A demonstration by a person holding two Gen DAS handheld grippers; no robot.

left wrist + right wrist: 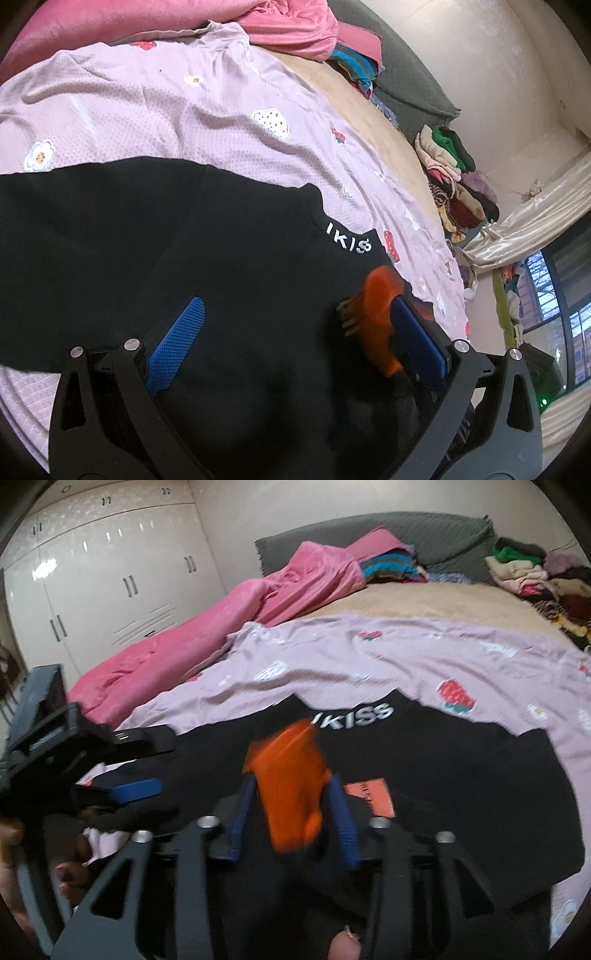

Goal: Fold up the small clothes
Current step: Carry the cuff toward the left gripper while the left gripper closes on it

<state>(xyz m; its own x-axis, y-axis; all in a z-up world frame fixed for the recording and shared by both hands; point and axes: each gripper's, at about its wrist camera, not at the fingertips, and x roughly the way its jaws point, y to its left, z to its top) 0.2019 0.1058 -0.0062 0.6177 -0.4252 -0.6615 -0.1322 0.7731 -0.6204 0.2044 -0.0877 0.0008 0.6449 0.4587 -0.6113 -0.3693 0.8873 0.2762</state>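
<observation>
Bedspread [177, 107] in lilac with strawberries lay beneath a black garment [229, 266] spread flat on the bed. The left hand-held gripper [295, 332] stood wide over it, pads apart. An orange cloth [291, 779] sat between the right hand-held gripper [291, 812] pads, contact unclear through blur.

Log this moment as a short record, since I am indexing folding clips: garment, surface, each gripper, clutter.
garment: black garment with white KISS lettering, spread out
surface: lilac printed sheet on a bed
left: left gripper open over the black garment
right: right gripper open, a blurred orange item between its fingers; what it is cannot be told
clutter: pink quilt and pile of clothes at the far end
</observation>
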